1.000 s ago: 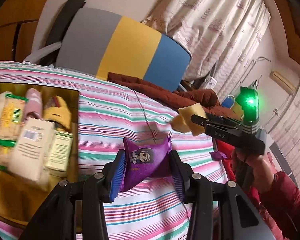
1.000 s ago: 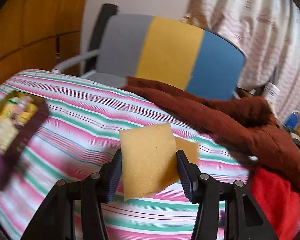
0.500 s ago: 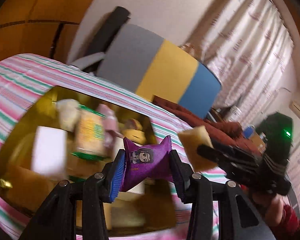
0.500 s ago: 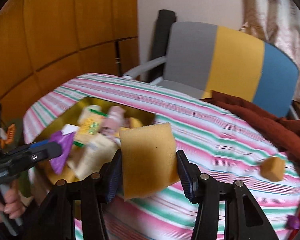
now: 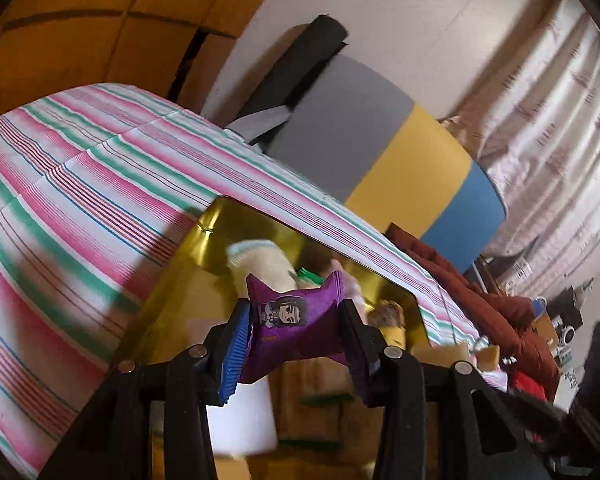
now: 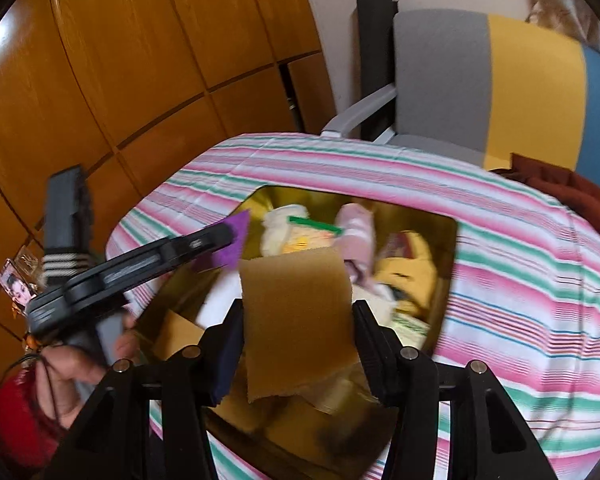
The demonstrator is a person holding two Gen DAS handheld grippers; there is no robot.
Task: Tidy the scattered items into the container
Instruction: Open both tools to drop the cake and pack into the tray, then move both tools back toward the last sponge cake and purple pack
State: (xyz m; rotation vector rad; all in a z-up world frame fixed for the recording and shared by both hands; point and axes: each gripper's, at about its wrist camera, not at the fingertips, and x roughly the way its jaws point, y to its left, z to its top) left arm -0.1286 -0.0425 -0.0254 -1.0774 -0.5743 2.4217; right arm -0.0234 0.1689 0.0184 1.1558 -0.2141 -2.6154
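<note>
My left gripper (image 5: 296,344) is shut on a purple snack packet (image 5: 292,320) with a cartoon face and holds it above the gold container (image 5: 204,236). My right gripper (image 6: 298,340) is shut on a yellow-brown sponge (image 6: 298,312), also above the gold container (image 6: 444,280), which holds several packets and boxes. The left gripper with the purple packet (image 6: 232,244) also shows at the left of the right wrist view, over the container's left edge.
The container sits on a table with a pink, green and white striped cloth (image 6: 520,240). A grey, yellow and blue chair (image 6: 500,80) stands behind it. A dark red cloth (image 5: 500,300) lies at the table's far right. Wooden panels (image 6: 140,60) line the left wall.
Both grippers have swung left from the striped cloth to above the gold container, each still holding its item. The container now fills the middle of both views.
</note>
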